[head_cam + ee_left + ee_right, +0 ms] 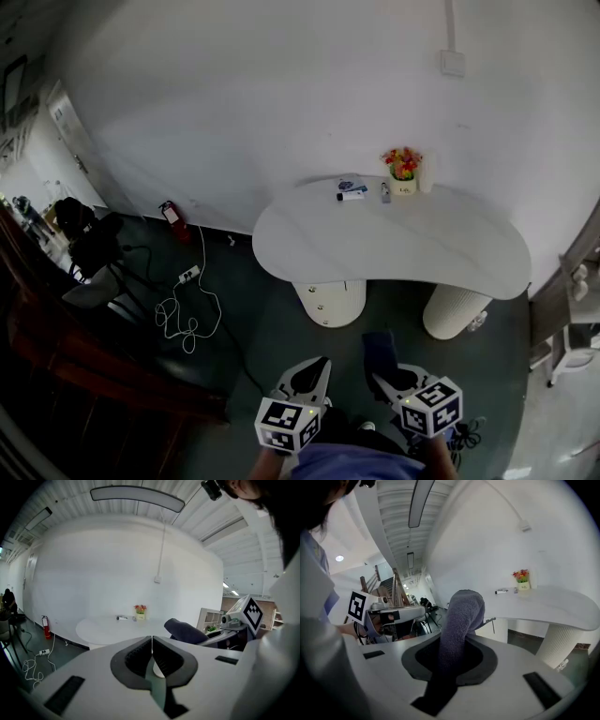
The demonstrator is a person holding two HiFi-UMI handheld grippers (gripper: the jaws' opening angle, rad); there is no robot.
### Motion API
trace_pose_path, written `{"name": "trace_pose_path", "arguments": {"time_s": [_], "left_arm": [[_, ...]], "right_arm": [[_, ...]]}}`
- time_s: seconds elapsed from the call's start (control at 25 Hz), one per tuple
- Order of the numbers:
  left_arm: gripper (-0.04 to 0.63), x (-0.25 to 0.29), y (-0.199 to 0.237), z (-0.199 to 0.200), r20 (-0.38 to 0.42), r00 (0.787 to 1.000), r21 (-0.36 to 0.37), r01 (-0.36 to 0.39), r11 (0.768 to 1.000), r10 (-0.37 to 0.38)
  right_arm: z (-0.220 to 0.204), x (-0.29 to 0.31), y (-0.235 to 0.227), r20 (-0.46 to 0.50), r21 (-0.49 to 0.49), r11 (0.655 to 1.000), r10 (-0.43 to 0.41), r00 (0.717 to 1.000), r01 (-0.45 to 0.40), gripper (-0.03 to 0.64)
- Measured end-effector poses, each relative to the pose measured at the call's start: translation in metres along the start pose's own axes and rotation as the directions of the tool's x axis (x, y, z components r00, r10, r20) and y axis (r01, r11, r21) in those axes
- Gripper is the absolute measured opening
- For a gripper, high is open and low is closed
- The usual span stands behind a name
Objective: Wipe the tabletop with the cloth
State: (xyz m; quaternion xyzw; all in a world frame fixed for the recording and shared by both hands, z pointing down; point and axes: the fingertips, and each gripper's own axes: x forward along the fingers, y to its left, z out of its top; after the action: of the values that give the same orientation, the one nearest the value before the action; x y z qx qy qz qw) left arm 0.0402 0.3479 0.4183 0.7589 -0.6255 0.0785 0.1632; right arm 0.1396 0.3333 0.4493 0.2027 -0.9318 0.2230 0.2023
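A white kidney-shaped table stands against the wall, a step ahead of me. My right gripper is shut on a dark blue-grey cloth, which sticks up out of the jaws as a thick roll. My left gripper is shut with nothing in it, its pads closed together. Both grippers hang low in front of me, short of the table. The left gripper view shows the cloth to its right and the tabletop beyond.
At the table's back edge stand a small flower pot, a white cylinder, and a few small items. Two white pedestals carry the table. Cables and a power strip lie on the dark floor to the left, near a fire extinguisher.
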Motion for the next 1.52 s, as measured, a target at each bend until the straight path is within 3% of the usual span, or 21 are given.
{"name": "trace_pose_path", "arguments": {"time_s": [0.48, 0.72, 0.96, 1.12, 1.52], "left_arm": [[0.017, 0.003, 0.011, 0.002, -0.011, 1.0, -0.004, -0.027, 1.0, 0.027], [0.017, 0.016, 0.032, 0.007, -0.022, 0.999, -0.008, -0.037, 0.999, 0.037], [0.017, 0.047, 0.081, 0.012, -0.033, 0.998, -0.042, -0.049, 0.998, 0.047], [0.017, 0.08, 0.111, 0.025, -0.051, 0.999, -0.035, -0.018, 0.999, 0.016], [0.017, 0.141, 0.224, 0.07, -0.046, 0.999, -0.051, 0.02, 0.998, -0.022]], "right_arm": [[0.002, 0.016, -0.006, -0.019, 0.018, 0.999, 0.03, 0.999, -0.029, 0.071], [0.023, 0.038, -0.02, 0.0, 0.028, 0.999, 0.028, 1.0, -0.028, 0.071], [0.045, 0.07, -0.043, 0.003, 0.077, 0.997, 0.009, 1.0, -0.009, 0.071], [0.063, 0.097, -0.069, -0.019, 0.096, 0.995, -0.035, 0.999, 0.037, 0.071], [0.141, 0.202, -0.104, -0.029, 0.121, 0.989, -0.08, 0.996, 0.083, 0.071]]}}
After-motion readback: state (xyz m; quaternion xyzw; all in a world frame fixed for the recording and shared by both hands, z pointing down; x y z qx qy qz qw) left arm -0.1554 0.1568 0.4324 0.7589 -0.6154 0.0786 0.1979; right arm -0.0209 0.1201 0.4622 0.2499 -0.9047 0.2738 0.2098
